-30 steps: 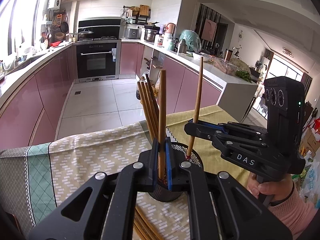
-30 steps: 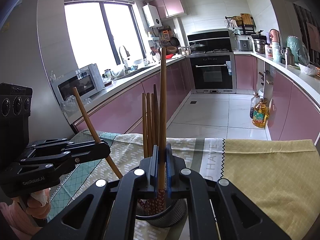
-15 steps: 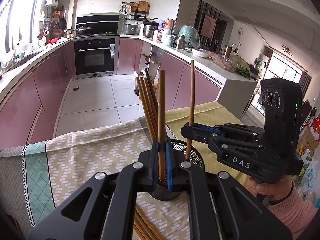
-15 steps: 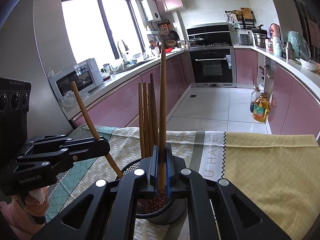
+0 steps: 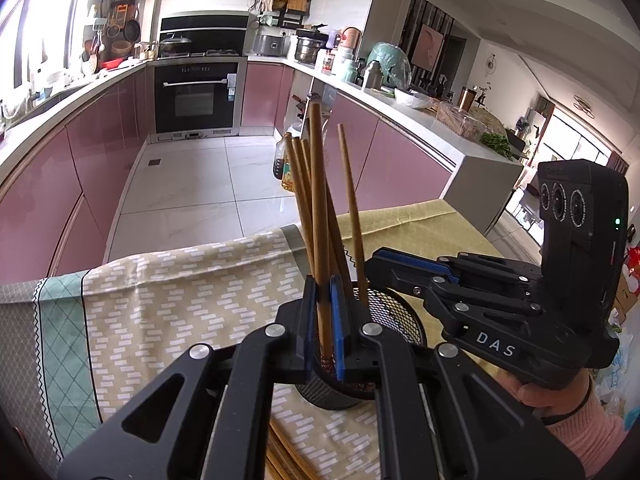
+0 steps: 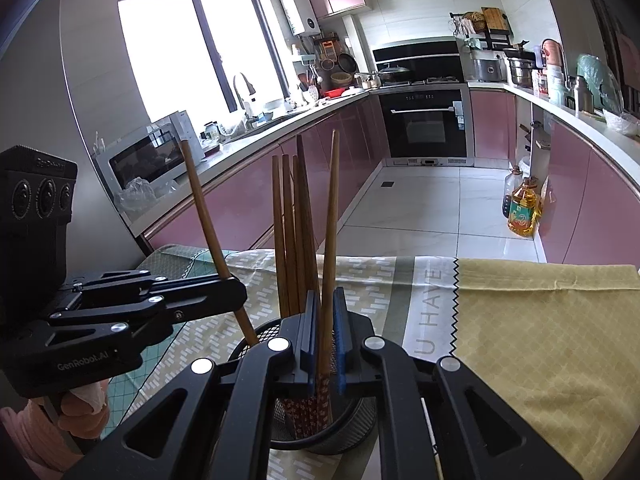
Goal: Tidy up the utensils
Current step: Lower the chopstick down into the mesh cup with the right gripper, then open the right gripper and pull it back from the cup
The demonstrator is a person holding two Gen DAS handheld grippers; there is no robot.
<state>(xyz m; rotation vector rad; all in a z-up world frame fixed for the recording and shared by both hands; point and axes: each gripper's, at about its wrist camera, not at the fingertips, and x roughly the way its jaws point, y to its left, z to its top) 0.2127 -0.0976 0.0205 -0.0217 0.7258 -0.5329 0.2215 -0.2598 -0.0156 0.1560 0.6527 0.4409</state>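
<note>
Two grippers crowd over the cloth (image 5: 168,304) and its mesh cup (image 5: 394,320). Left gripper (image 5: 325,320) is clamped tight on a chopstick (image 5: 318,216), tip down inside the cup. Right gripper (image 6: 323,340) pinches another chopstick (image 6: 330,240) likewise, both upright so they can drop in beside the bundle (image 6: 290,232) already standing there.

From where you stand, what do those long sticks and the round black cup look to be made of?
The chopsticks look like wood or bamboo: matt brown shafts, with patterned red ends down in the cup. The cup looks like black metal mesh, see-through and fine-gridded, though coated plastic can't be ruled out.
</note>
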